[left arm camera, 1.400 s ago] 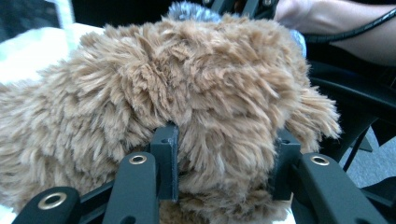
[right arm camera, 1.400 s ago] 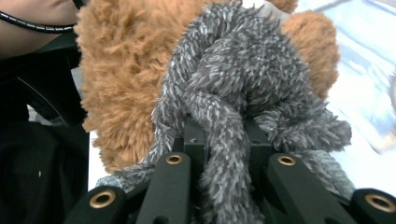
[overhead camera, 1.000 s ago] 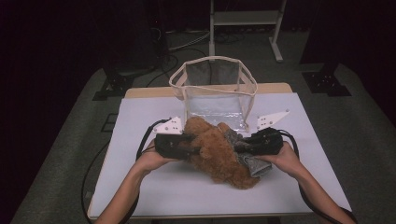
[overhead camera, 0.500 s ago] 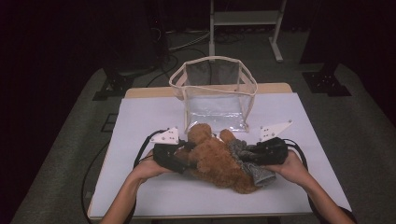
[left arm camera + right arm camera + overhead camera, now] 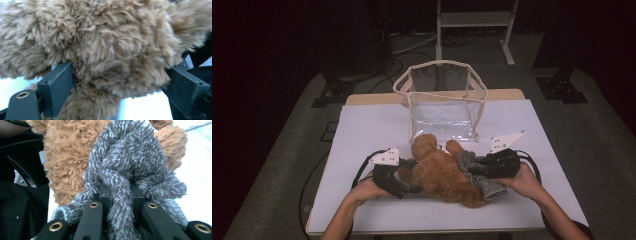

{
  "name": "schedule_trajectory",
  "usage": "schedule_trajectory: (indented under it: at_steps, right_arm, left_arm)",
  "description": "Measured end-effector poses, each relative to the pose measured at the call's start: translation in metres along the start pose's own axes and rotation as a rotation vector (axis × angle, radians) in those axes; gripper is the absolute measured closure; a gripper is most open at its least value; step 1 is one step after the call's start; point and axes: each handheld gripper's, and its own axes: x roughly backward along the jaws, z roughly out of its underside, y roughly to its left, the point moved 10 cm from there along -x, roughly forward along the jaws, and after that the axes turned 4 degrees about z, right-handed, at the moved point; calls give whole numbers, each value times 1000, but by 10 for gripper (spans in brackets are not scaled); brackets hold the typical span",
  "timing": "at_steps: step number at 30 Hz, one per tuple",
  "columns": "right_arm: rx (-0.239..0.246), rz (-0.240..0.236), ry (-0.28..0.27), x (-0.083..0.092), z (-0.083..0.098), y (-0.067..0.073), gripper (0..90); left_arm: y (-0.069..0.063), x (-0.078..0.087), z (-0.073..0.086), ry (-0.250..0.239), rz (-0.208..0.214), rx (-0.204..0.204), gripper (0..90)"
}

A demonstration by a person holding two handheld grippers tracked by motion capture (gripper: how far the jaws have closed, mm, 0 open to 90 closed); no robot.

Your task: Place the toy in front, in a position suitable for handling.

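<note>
Bear (image 5: 439,172) lowered onto table; left tongs (image 5: 120,82) just opened around it, right tongs (image 5: 120,195) pinch grey scarf (image 5: 130,162).

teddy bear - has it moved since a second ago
Yes. The teddy bear has sunk toward the near edge of the table, away from the clear bag; earlier its head overlapped the bag's base, now it lies below it.

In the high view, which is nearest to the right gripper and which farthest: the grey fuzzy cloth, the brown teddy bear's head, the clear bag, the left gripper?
1. Grey fuzzy cloth: clamped in the right gripper.
2. Brown teddy bear's head: to its left, slightly toward the bag.
3. Left gripper and clear bag: too close to call; the former across the bear, the latter behind it.
</note>
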Motion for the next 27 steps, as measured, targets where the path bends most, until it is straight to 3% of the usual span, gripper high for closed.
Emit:
schedule_trajectory:
  at_steps: [4, 7, 10, 12, 15, 16, 18, 21, 22, 24, 25, 27]
  right_arm:
    - [-1, -5, 0, 0, 0, 1, 770]
    - [-21, -21, -22, 1, 0, 3, 770]
    - [-35, -38, -41, 0, -2, 5, 771]
    - [-40, -44, -53, 1, -5, 5, 771]
    - [-52, -54, -79, 2, -10, 4, 772]
    - [-61, -48, -110, 5, -15, 3, 773]
    - [-82, -57, -156, 8, -21, 2, 773]
    - [-78, -52, -180, 7, -26, 2, 773]
    - [-69, -53, -188, 1, -34, 4, 773]
    - [-63, -54, -196, -6, -41, 6, 773]
    - [-59, -58, -200, -10, -45, 7, 773]
    - [-48, -70, -196, -20, -51, 12, 772]
  left_arm:
    - [2, -12, -5, -19, 1, 10, 104]
    - [4, -12, -15, -46, -8, 9, 240]
    - [5, -10, -31, -57, -34, -41, 408]
    - [5, -8, -41, -43, -44, -74, 443]
    - [5, -6, -52, -21, -54, -104, 454]
    - [6, -3, -62, -6, -62, -126, 454]
    - [7, 2, -74, -13, -71, -144, 455]
    - [7, 11, -92, -13, -80, -177, 457]
    - [5, 20, -108, -4, -101, -212, 464]
    - [4, 29, -121, 8, -123, -255, 475]
    - [4, 29, -121, 8, -123, -255, 478]
    - [-1, 37, -133, 57, -135, -308, 475]
